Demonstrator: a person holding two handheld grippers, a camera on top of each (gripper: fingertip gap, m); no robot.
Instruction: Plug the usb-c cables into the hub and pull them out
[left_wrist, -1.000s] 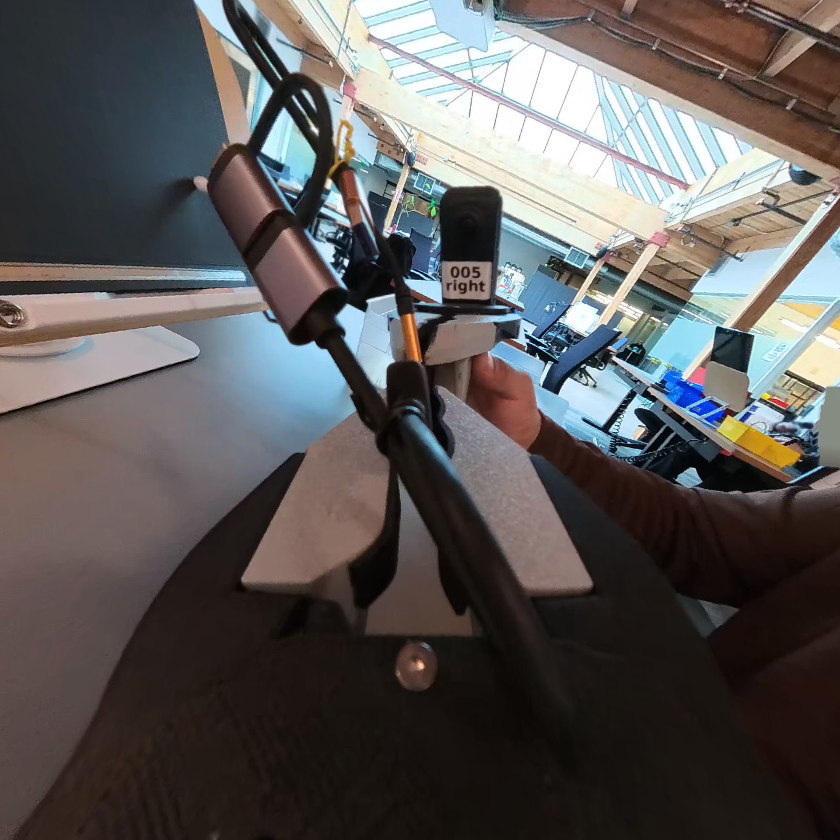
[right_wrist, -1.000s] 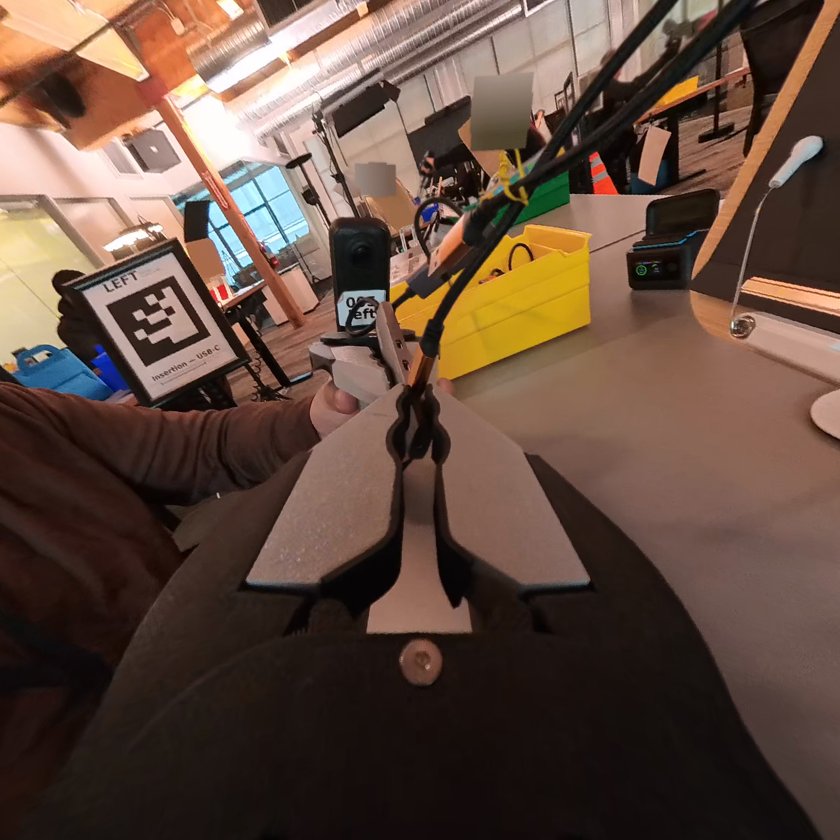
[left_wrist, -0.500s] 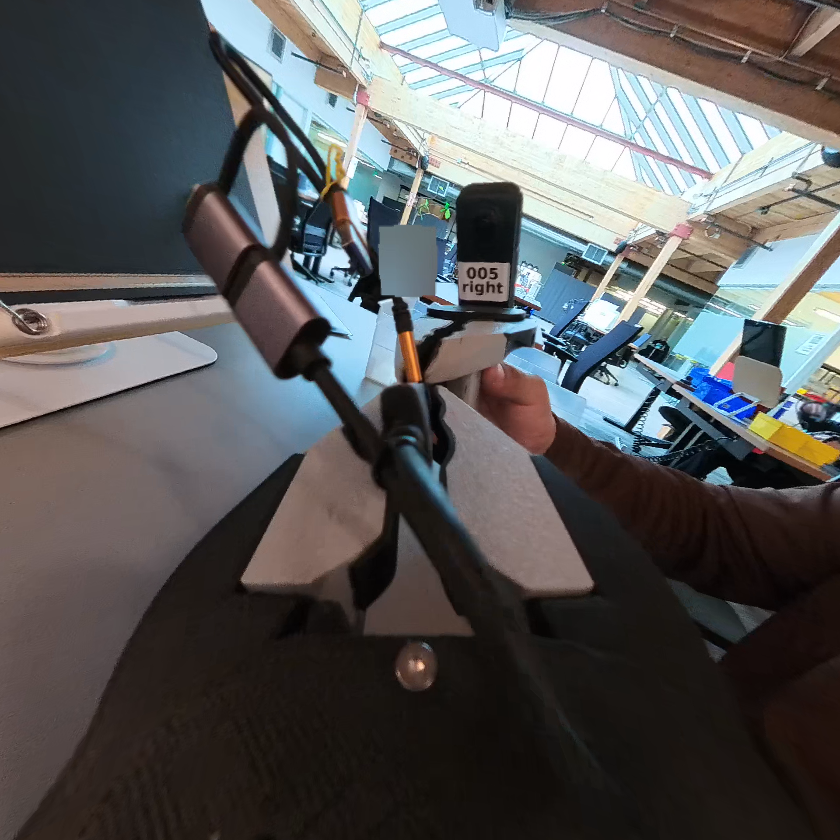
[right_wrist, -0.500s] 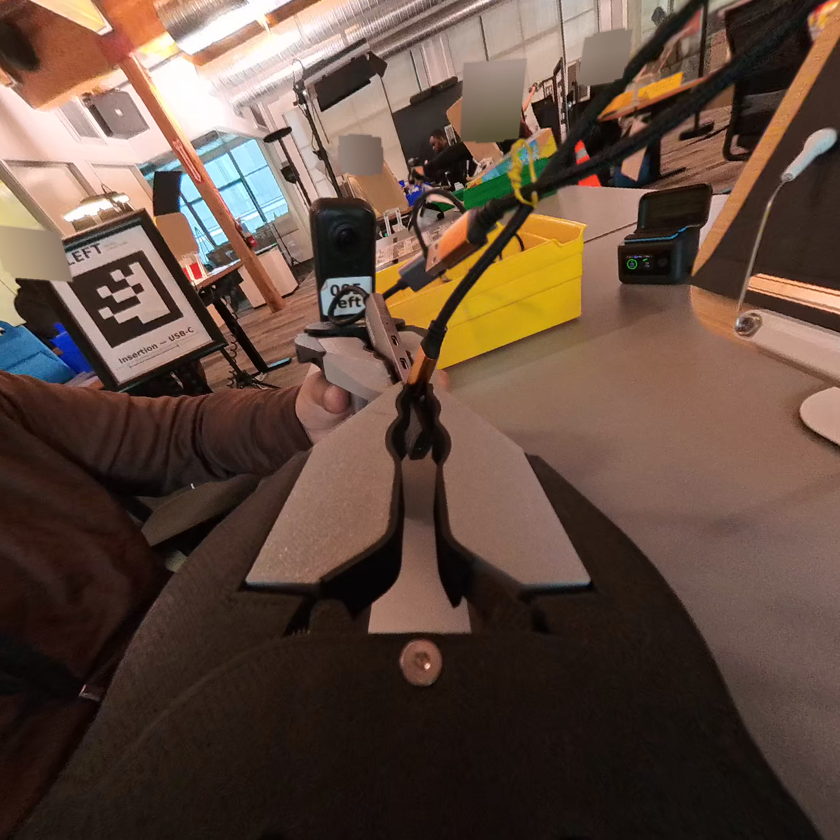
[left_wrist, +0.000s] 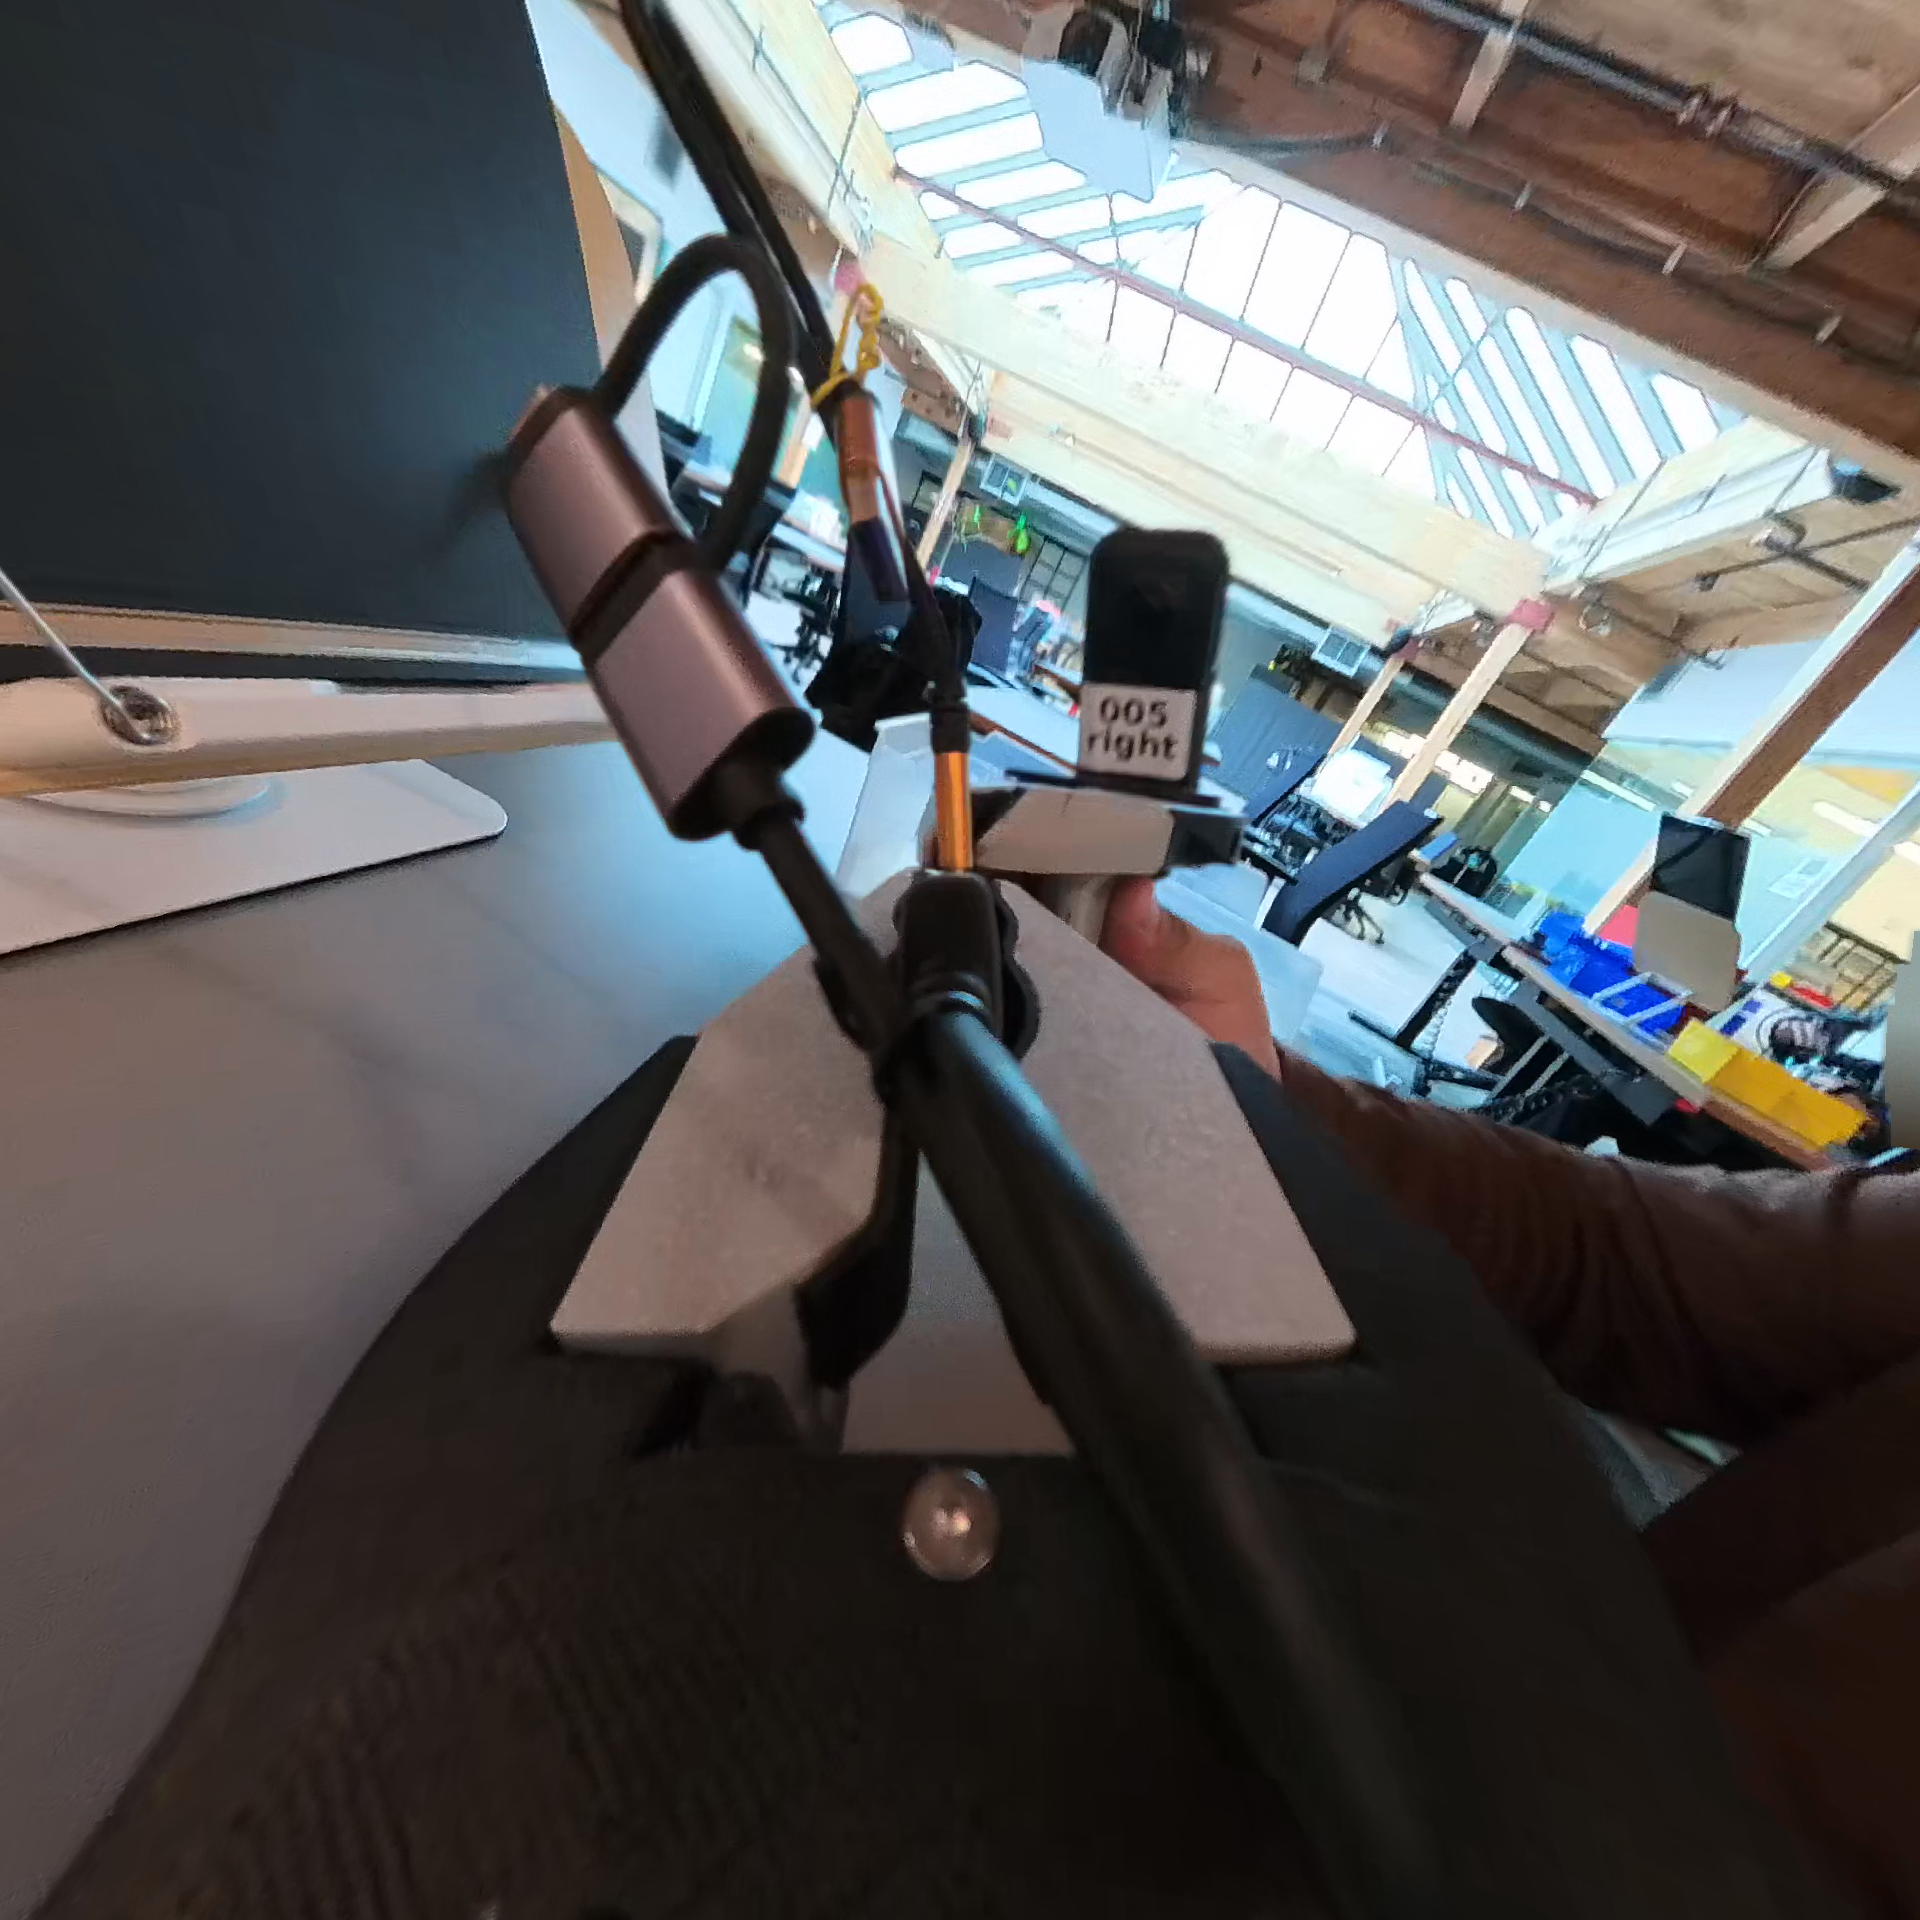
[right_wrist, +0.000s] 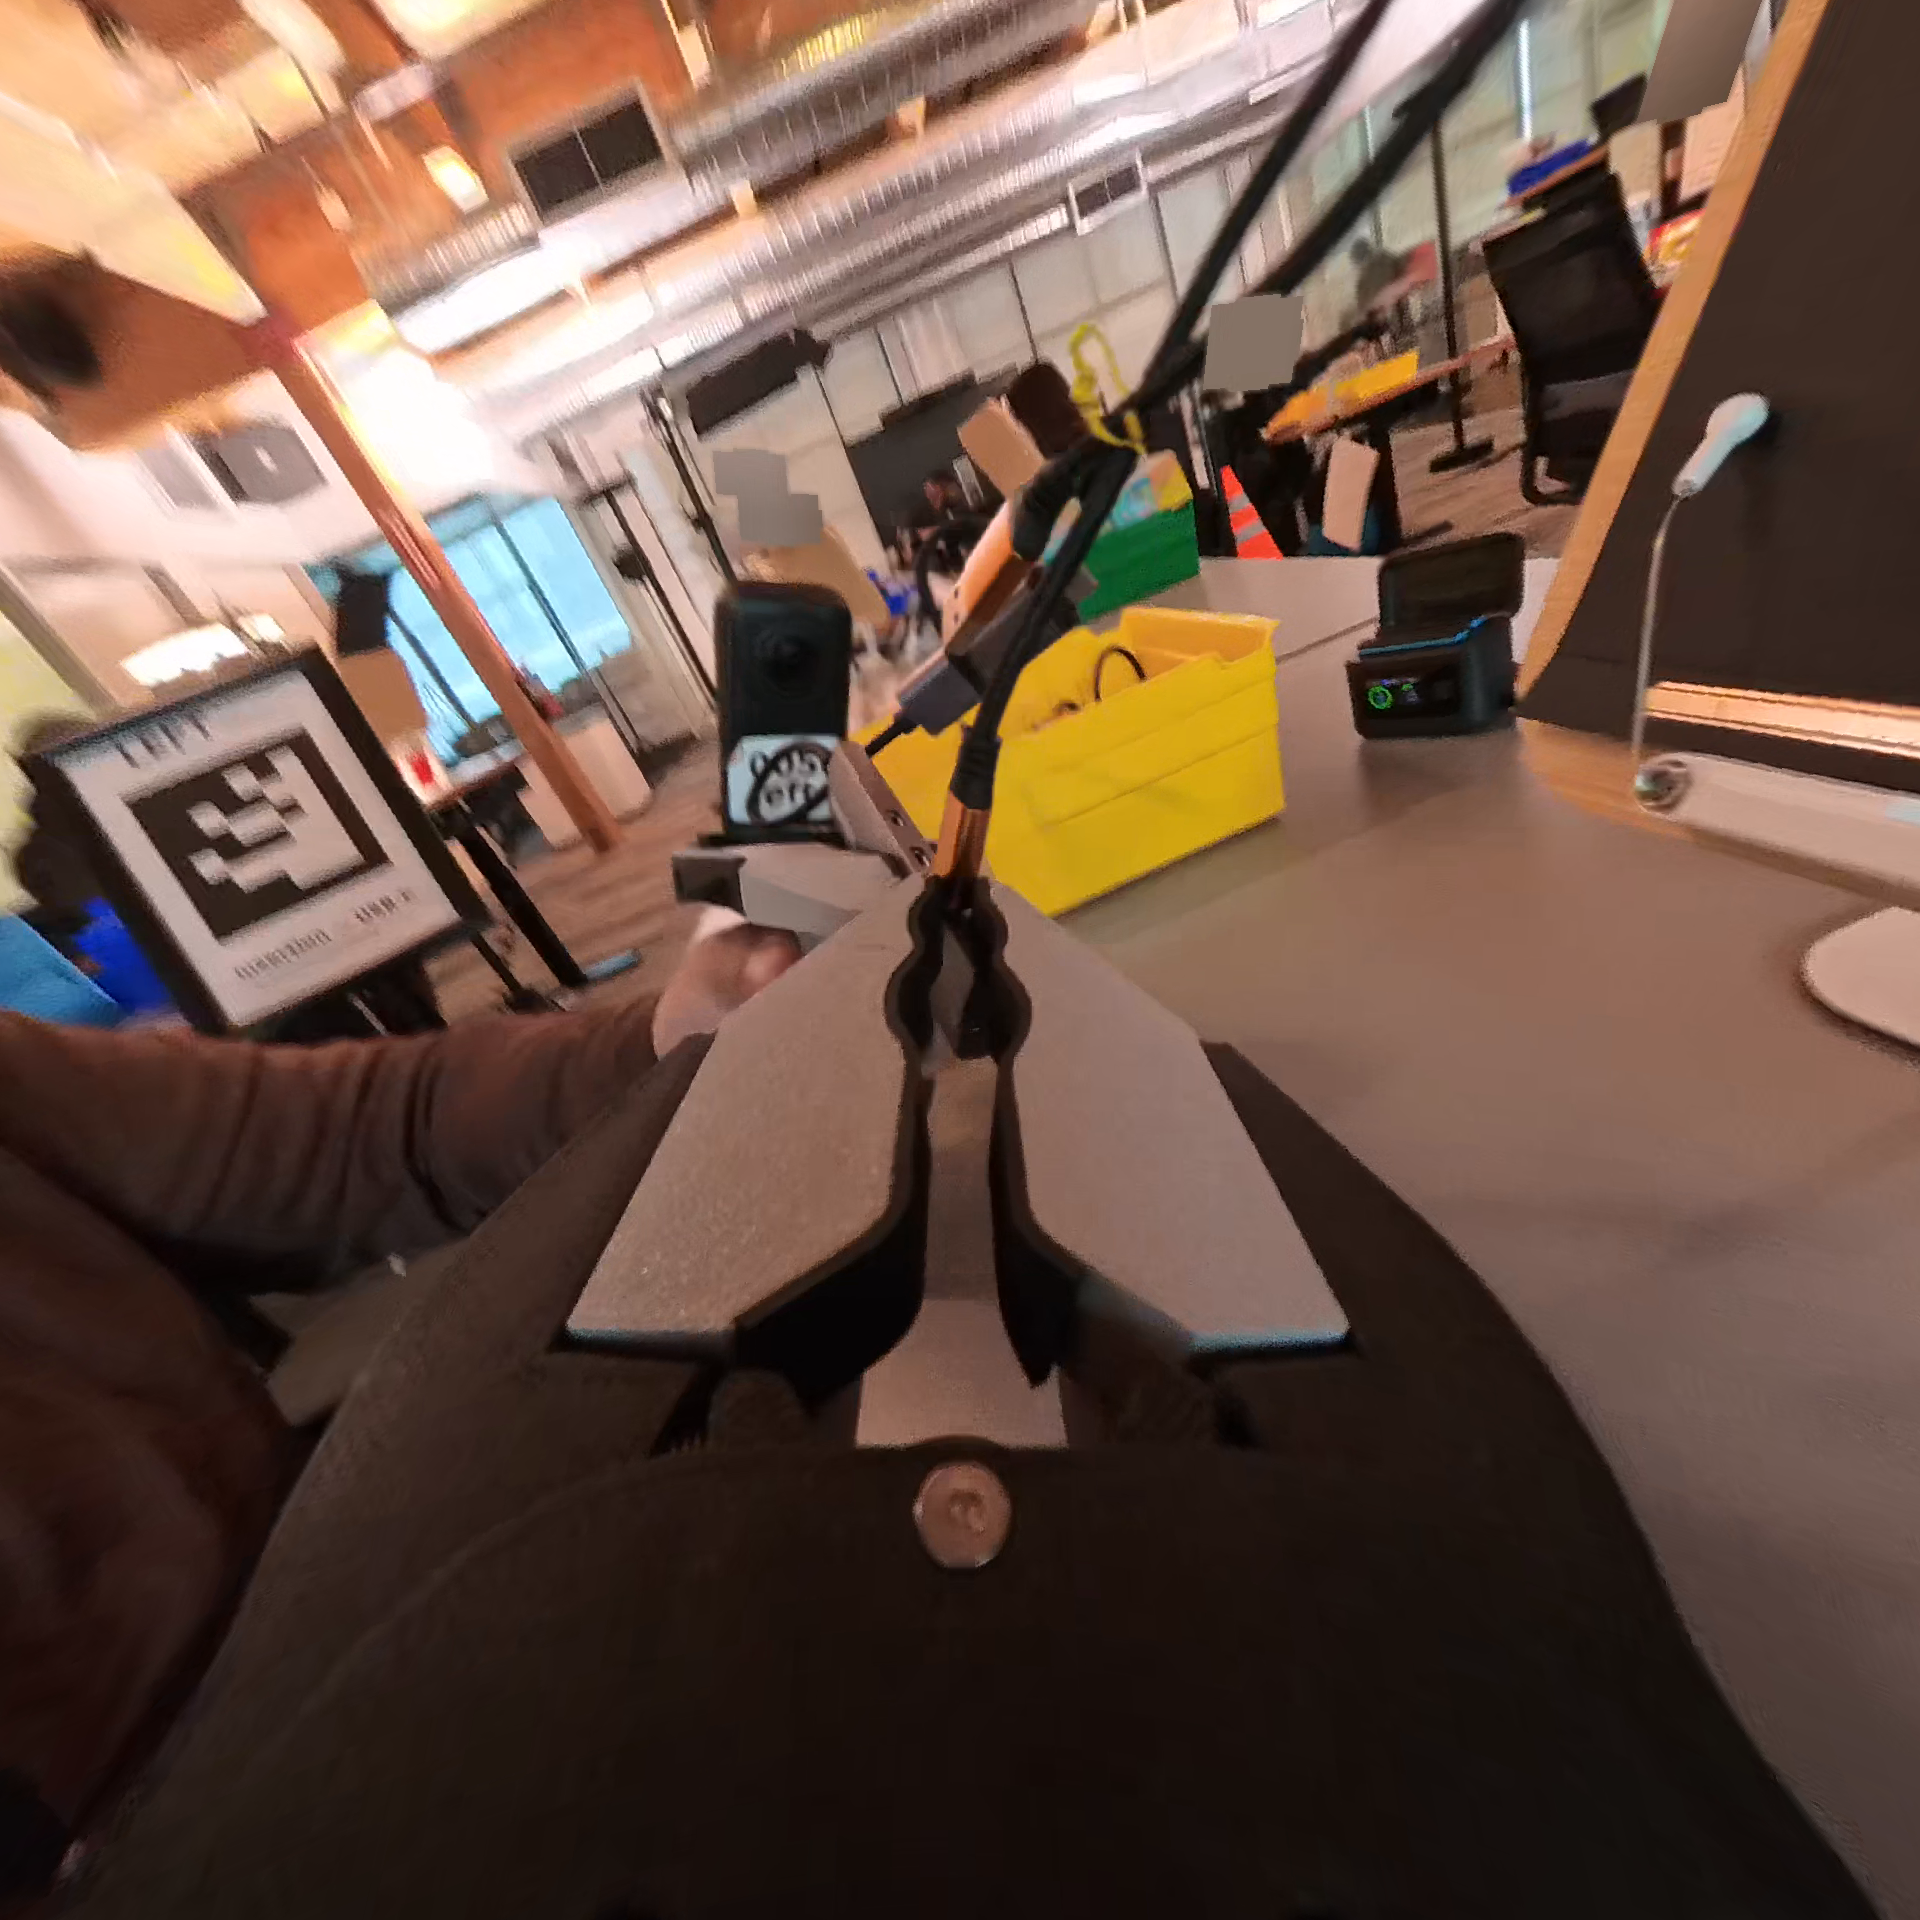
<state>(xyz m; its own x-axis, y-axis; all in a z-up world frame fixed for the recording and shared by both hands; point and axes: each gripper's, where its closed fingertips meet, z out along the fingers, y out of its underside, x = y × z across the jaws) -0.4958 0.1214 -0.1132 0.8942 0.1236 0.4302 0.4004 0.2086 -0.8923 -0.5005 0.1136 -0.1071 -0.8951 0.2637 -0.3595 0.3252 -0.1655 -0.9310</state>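
My left gripper is shut on the black cable of the grey metal hub, which sticks up to the left of the fingertips with a looped cable above it. My right gripper is shut on the black plug of a USB-C cable with an orange collar. That collar also shows in the left wrist view, just past my left fingertips. The two grippers face each other, tips almost touching, above the grey table. The hub also shows in the right wrist view.
A monitor on a white foot stands at the table's far side. A yellow bin with cables and a small black device sit behind the grippers. A marker sign stands to the left. The person's brown sleeve is in view. My two grippers' fingertips are within a few centimetres of each other.
Both grips hold as before. The hub has swung slightly right and up in the left view. The right gripper is moving and its view is blurred.
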